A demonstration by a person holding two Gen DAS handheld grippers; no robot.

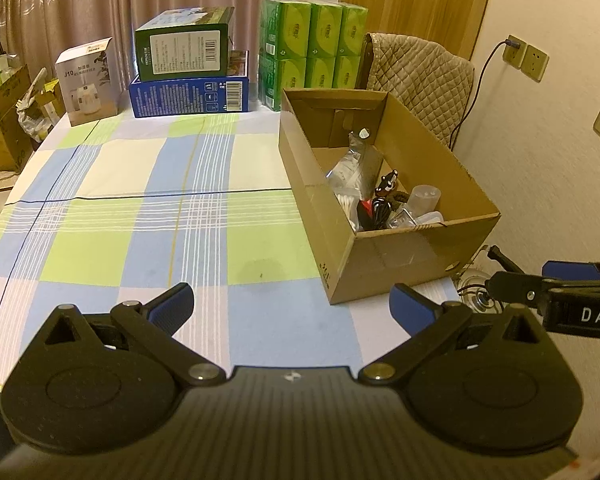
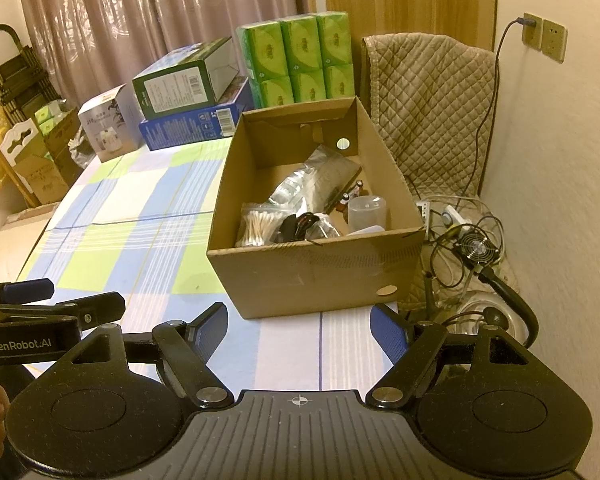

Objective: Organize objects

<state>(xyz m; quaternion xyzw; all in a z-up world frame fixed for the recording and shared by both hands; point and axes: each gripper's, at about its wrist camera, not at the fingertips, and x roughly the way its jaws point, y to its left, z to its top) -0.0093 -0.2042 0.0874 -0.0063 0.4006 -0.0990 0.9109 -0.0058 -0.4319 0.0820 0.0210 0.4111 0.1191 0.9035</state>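
At the far left of the left wrist view, cartons on the floor [image 1: 4, 120] are seen beside the table. The checked tablecloth [image 1: 140, 208] is spread across the middle of the frame, bare of loose items. Along its far edge, a grey humidifier box [image 1: 90, 82] is stood at upper left, then a green box [image 1: 184, 46] stacked on a blue box [image 1: 190, 96], then green tissue packs [image 1: 316, 52] piled at upper centre. Right of centre, the open cardboard box [image 1: 384, 256] is set on the table's right side; inside it a bag of cotton swabs [image 1: 346, 202], a clear plastic cup [image 1: 424, 196], silvery bags and dark small items are gathered. A quilted chair cover [image 1: 424, 76] is seen behind it, wall sockets at far right.

At the bottom, the left gripper [image 1: 292, 304] is held over the cloth, jaws spread wide, nothing between them. In the right wrist view the right gripper [image 2: 298, 330] is likewise held wide apart and empty, just short of the box's near wall, with a tangle of cables and a small fan [image 2: 476, 248] at right.
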